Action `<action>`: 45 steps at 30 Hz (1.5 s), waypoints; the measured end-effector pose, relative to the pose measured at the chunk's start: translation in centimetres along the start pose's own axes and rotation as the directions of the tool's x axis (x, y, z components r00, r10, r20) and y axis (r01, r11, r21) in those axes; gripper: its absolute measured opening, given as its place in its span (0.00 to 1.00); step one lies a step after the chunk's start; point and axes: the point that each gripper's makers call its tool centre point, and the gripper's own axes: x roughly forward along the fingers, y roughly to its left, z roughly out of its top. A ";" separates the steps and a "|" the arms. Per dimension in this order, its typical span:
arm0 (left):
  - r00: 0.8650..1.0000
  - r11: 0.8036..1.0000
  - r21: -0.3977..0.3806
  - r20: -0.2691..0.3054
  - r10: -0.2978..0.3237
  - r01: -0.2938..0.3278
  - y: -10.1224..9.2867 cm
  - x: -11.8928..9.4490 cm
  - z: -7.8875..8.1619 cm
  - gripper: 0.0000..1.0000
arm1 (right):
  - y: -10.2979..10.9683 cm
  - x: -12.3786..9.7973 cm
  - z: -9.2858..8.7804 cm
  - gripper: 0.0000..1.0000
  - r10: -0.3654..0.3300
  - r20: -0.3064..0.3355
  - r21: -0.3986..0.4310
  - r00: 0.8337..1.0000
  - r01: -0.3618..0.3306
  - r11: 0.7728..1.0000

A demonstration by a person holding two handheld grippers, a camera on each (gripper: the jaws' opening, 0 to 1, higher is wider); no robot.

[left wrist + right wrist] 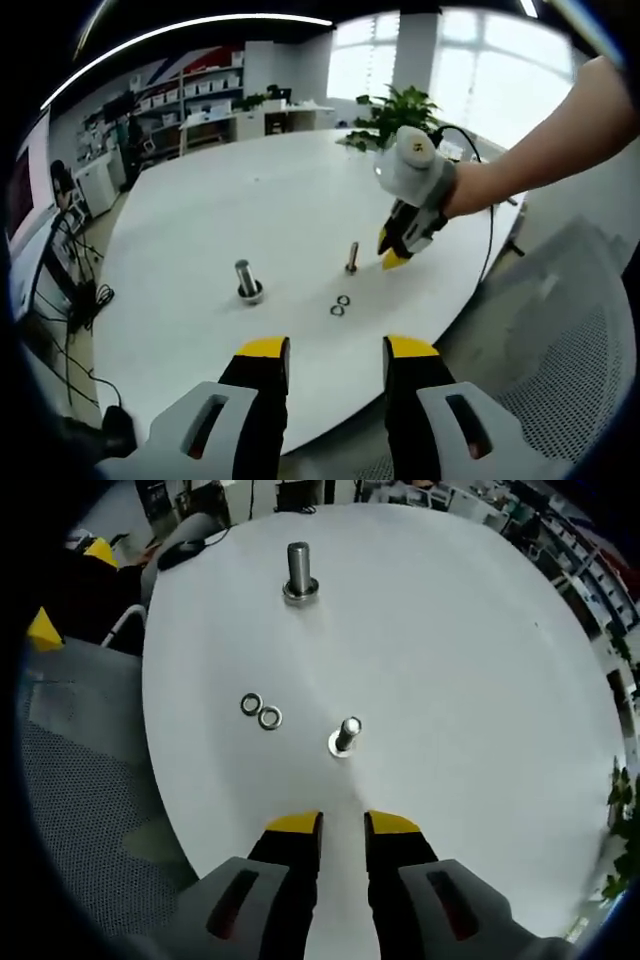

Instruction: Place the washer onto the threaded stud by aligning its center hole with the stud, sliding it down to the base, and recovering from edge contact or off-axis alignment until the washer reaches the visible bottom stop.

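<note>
Two small flat silver metal washers point(260, 711) lie side by side, edges touching, on the round white table point(450, 630), each a thin ring with a dark centre hole; in the left gripper view the same pair point(340, 305) looks darker and tiny, near the table's near edge. Just beside them stands the slim upright threaded stud point(345, 735) on its small round base, bare of any washer, and well apart from it a thicker grey metal bolt with a wide collar point(298, 573) also stands upright. The right gripper point(342, 827), black jaws tipped yellow, hovers just short of the stud with a narrow gap between its jaws and nothing held. The left gripper point(335, 350) sits back over the table edge, jaws spread wider, also empty. The left gripper view takes in the person's bare forearm point(560, 130) reaching in with the right gripper point(398, 250) poised near the stud point(352, 257), plus a leafy green plant point(400, 110) and office shelves point(190, 95) behind; the right gripper view instead looks down on a grey mesh chair point(80, 780) beside the table
</note>
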 end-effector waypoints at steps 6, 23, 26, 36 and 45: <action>1.000 1.000 0.000 -0.004 0.002 -0.002 0.0 0.0 -0.1 0.35 | 1.1 0.4 0.1 0.20 0.017 -0.002 -0.028 1.000 -0.017 0.999; 1.000 1.000 -0.008 0.008 -0.001 0.001 0.0 -0.1 0.1 0.35 | 5.0 1.8 2.7 0.18 0.105 0.036 -0.040 0.994 -0.103 0.994; 1.000 1.000 -0.006 0.010 -0.002 0.002 0.0 -0.1 0.1 0.35 | 5.3 2.1 3.0 0.19 0.109 0.031 -0.058 0.994 -0.107 0.993; 1.000 1.000 -0.017 0.017 -0.004 0.005 0.0 -0.2 0.1 0.35 | 5.1 2.9 4.7 0.20 0.108 0.031 -0.092 0.994 -0.104 0.990; 1.000 1.000 -0.023 0.017 -0.006 0.006 0.0 -0.2 0.1 0.35 | 5.1 3.5 5.5 0.20 0.112 0.033 -0.110 0.993 -0.108 0.988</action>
